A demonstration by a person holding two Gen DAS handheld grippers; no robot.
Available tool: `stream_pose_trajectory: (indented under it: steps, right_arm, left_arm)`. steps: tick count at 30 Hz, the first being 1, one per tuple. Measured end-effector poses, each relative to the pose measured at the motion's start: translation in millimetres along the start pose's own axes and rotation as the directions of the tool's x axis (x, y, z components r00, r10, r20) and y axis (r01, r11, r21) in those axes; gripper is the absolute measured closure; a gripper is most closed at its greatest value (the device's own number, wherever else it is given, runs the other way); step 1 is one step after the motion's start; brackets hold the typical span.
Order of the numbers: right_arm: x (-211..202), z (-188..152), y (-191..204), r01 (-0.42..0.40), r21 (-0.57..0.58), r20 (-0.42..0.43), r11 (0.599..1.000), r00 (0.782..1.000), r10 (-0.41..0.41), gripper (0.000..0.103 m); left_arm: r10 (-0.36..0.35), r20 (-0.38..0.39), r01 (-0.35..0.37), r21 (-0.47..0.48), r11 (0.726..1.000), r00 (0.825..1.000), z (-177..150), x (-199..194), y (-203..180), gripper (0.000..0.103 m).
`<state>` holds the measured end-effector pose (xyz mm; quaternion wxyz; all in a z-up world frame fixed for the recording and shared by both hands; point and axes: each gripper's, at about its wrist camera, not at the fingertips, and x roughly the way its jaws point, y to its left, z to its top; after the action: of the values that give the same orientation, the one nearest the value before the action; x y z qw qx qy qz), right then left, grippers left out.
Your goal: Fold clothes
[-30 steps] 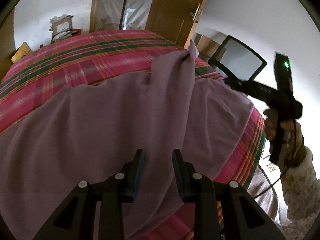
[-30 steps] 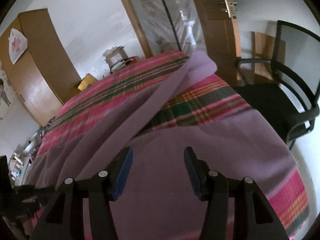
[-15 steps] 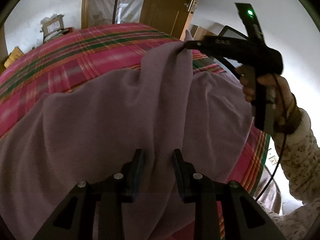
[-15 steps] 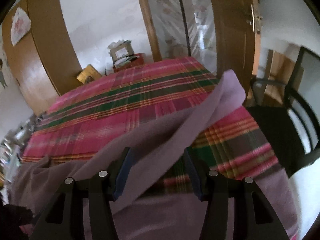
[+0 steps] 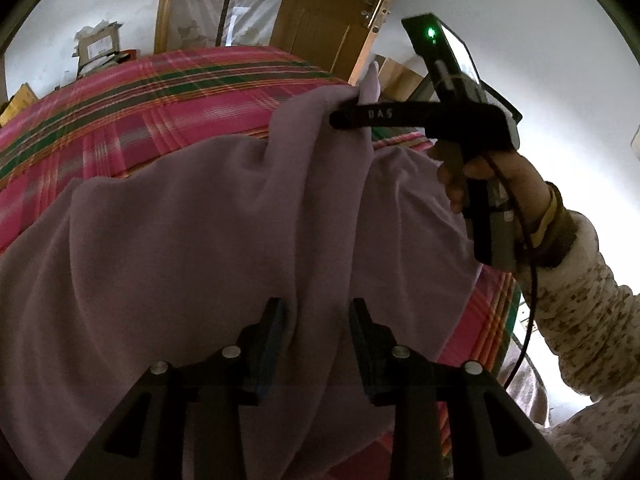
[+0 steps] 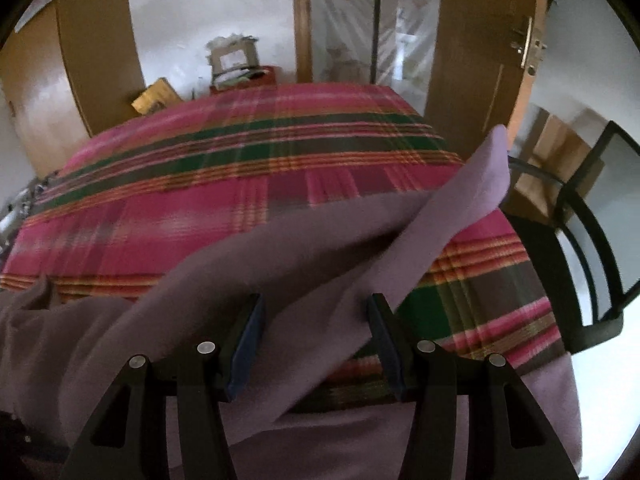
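Plaid bed point(image 6: 200, 208) — lilac garment point(image 5: 200, 240) runs lengthwise between both tongs point(image 5: 316, 336) point(image 6: 316, 340); each looks parted, grip unclear.

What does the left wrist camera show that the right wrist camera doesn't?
Only the left wrist view shows the right gripper from outside, with the hand holding it and a patterned sleeve. Only the right wrist view shows the black chair and a wooden cabinet. Both show the purple garment lying on the plaid bedspread, and the wooden door.
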<state>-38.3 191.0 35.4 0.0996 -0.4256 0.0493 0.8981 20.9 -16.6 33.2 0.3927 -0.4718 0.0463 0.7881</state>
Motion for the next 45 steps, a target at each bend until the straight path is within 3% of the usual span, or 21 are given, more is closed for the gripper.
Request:
stream_pose_trajectory:
  steps: [11,20,24,28,32,38,43,45]
  right_arm:
    - [0.0,-20.1,-13.8,-0.005,0.041,-0.03,0.999,1.0,0.006,0.072]
    - [-15.3,-36.7,-37.2,-0.072,0.172,-0.011,0.982,0.997,0.075,0.072]
    - [-17.1,-42.2,-56.5,-0.177,0.287,0.023,0.941,0.984,0.178,0.072]
    - [-17.5,-44.2,-73.6,-0.24,0.378,0.084,0.894,0.971,0.225,0.07]
    - [-14.8,-36.9,-75.5,-0.248,0.369,0.105,0.896,0.969,0.225,0.069]
    - [-1.7,-20.3,-70.7,-0.229,0.344,0.061,0.911,0.973,0.222,0.07]
    - [-0.6,-12.1,-67.9,-0.226,0.318,0.084,0.921,0.974,0.21,0.091]
    - [-2.5,-9.6,-68.7,-0.238,0.314,0.106,0.919,0.971,0.216,0.094]
  left_arm:
    - [-0.012,0.002,0.012,-0.014,1.0,1.0,2.6,7.7,-0.9,0.069]
    - [-0.002,0.004,0.002,-0.013,1.0,1.0,2.3,7.3,-3.2,0.069]
    - [0.008,0.007,-0.008,-0.009,1.0,1.0,2.7,7.6,-5.7,0.069]
    - [0.016,0.007,-0.016,-0.009,1.0,1.0,2.7,8.4,-6.1,0.069]
    - [0.041,0.004,-0.041,0.007,0.999,0.999,4.4,10.7,-10.8,0.069]
    - [0.075,0.0,-0.075,0.032,0.997,0.997,8.6,14.3,-17.4,0.068]
    - [0.101,-0.005,-0.101,0.049,0.994,0.995,10.3,17.1,-20.0,0.068]
    - [0.103,-0.006,-0.102,0.048,0.994,0.995,10.3,17.0,-19.8,0.068]
